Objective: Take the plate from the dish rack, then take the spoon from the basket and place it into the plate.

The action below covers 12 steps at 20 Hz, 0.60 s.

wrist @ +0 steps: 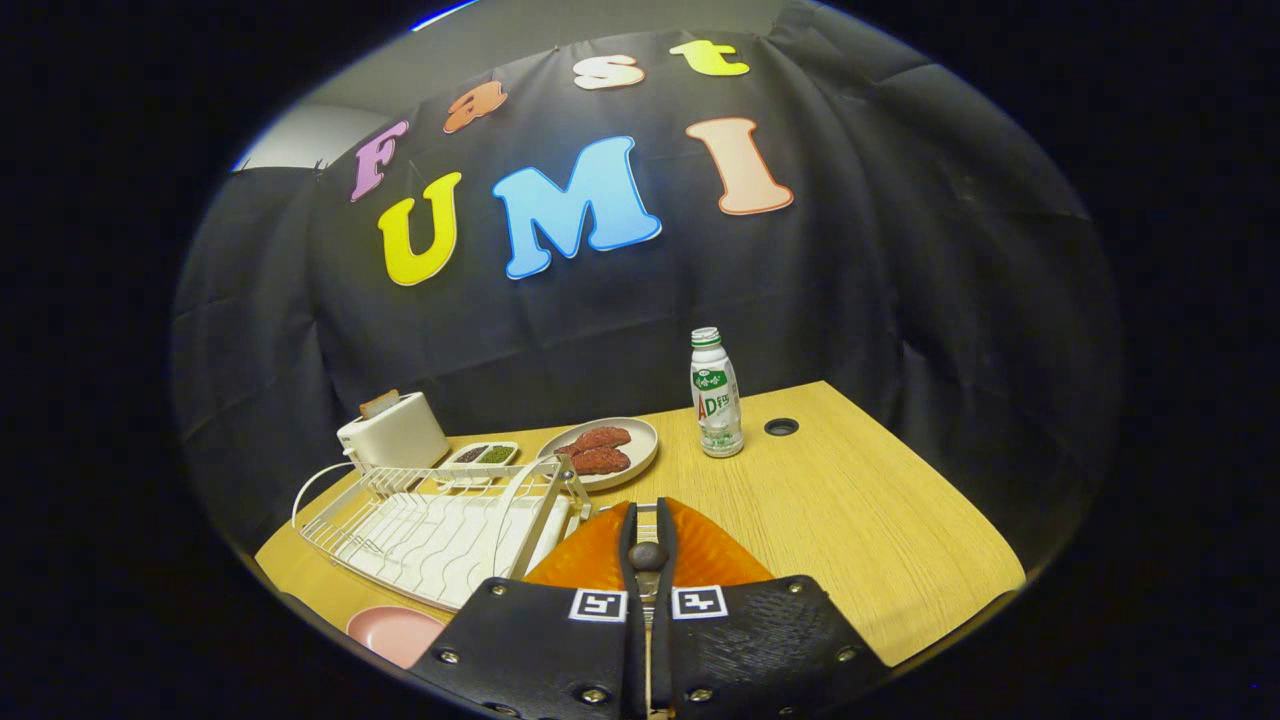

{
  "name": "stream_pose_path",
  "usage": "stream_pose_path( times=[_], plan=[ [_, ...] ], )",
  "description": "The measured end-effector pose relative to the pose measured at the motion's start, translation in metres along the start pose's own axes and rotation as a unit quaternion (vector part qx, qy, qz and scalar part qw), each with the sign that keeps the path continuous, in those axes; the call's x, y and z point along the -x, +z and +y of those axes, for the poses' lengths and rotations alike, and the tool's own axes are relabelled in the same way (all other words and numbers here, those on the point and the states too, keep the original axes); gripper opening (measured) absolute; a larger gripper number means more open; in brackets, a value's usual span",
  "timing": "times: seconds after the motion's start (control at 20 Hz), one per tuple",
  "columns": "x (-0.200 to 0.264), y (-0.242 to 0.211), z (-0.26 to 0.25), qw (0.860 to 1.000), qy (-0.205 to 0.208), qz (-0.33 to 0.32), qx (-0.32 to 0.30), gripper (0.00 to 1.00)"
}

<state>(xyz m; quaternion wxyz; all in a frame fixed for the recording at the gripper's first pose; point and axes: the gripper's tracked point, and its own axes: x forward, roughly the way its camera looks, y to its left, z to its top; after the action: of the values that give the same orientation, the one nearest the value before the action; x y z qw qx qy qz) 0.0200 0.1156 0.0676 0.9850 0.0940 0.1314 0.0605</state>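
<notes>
Hovering low over the wooden table [850, 520], the gripper [648, 512] is pointing toward the far wall of the booth, and its fingers are standing narrow, drawn almost together. They are pinching a slim metal piece between them, which looks to be the spoon [648, 522]; a small dark rounded knob is sitting in the same gap just behind it, and I cannot tell what that is. Directly under the fingers the orange ribbed basket [700, 550] is spreading out to both sides, so the spoon is being held right above it.

The pink plate [395, 632] is lying flat on the table, close to the person's side, to the left of the gripper and just in front of the white wire dish rack [440, 530]. The rack is sitting beside the basket on its left, touching or nearly touching it.

Beyond the rack a white toaster [392, 430] is standing with a slice poking out of its slot, and next to it a small two-part dish [483, 455] is holding something dark and something green. A pale plate with reddish meat [605, 450] is resting just beyond the fingers. Further right a white bottle with a green cap [716, 395] is standing upright, near a round cable hole [781, 427] in the tabletop.
</notes>
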Motion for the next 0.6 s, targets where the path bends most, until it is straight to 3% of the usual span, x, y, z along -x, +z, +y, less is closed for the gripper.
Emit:
stream_pose_path(
  times=[0.6],
  plan=[
    [0.052, 0.066, 0.029, 0.999, -0.012, -0.017, 0.042, 0.02]
  ],
)
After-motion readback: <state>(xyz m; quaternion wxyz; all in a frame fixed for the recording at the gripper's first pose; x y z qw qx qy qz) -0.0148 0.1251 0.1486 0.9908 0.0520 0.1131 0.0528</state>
